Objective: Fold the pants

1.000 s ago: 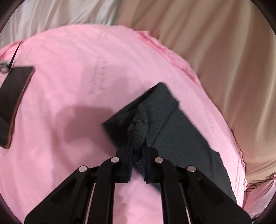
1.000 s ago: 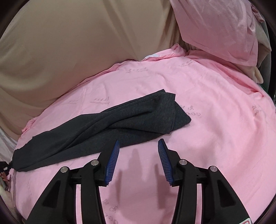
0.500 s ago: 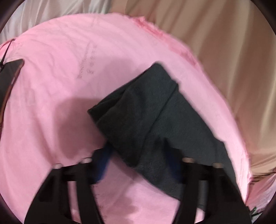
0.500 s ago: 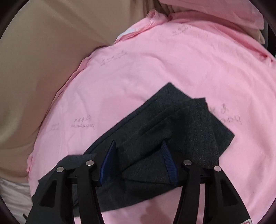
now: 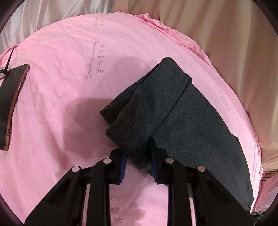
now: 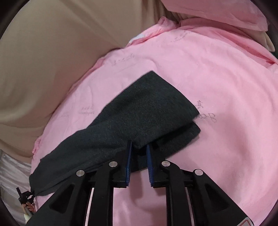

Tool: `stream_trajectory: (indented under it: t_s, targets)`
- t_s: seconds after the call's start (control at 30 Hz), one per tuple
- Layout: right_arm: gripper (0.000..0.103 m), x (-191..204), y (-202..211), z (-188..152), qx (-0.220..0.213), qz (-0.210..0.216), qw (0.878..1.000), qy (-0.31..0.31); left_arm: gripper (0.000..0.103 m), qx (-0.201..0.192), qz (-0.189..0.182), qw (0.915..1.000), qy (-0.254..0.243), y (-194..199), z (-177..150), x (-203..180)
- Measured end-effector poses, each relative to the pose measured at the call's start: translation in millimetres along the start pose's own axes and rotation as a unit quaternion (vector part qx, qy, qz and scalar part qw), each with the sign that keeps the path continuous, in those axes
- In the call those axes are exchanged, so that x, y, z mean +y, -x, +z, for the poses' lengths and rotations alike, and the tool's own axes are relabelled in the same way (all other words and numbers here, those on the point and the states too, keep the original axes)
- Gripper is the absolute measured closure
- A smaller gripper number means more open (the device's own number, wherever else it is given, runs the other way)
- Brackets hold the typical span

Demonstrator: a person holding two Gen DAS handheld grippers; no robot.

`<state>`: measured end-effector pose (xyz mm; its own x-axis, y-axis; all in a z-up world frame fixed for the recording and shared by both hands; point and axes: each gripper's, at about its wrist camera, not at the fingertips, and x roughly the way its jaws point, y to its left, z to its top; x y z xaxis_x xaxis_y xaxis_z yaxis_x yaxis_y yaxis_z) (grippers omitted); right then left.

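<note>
Dark grey pants [image 5: 161,111] lie partly folded on a pink bedsheet [image 5: 69,87]. In the left wrist view my left gripper [image 5: 138,154] has its jaws closed on a thick bunch of the near fold. In the right wrist view the pants [image 6: 139,113] run from the lower left to a doubled end at the right. My right gripper [image 6: 138,149] is shut on the near edge of that top layer, with a lower layer showing beneath it.
A phone in a brown case [image 5: 10,104] lies at the left edge of the bed. Beige curtain fabric [image 6: 52,52] hangs beyond the far edge of the bed. A pink pillow [image 6: 217,12] sits at the top right.
The left gripper let go of the pants end, opened, then closed again on the fold. The right gripper moved forward onto the pants and closed on them.
</note>
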<state>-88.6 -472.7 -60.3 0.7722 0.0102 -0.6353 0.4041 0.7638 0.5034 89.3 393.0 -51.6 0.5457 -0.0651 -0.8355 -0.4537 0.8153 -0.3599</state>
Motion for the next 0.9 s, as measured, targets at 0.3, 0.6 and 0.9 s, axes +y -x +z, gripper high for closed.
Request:
stream_trajectory:
  t_s: [0.3, 0.6, 0.9]
  targets:
    - [0.100, -0.3, -19.9, 25.3, 0.000, -0.016, 1.000, -0.009, 0.091, 0.008, 0.010, 0.9999, -0.002, 5.5, 3.9, -6.7]
    - [0.090, 11.5, 28.3, -2.8, 0.000, 0.006, 1.000, 0.015, 0.090, 0.046, 0.008, 0.9989, -0.007, 2.8, 15.3, 3.2]
    - [0.068, 85.4, -33.6, -83.8, 0.119, 0.158, 0.980, 0.011, 0.075, 0.049, -0.025, 0.9984, 0.009, 0.3, 14.7, 9.7]
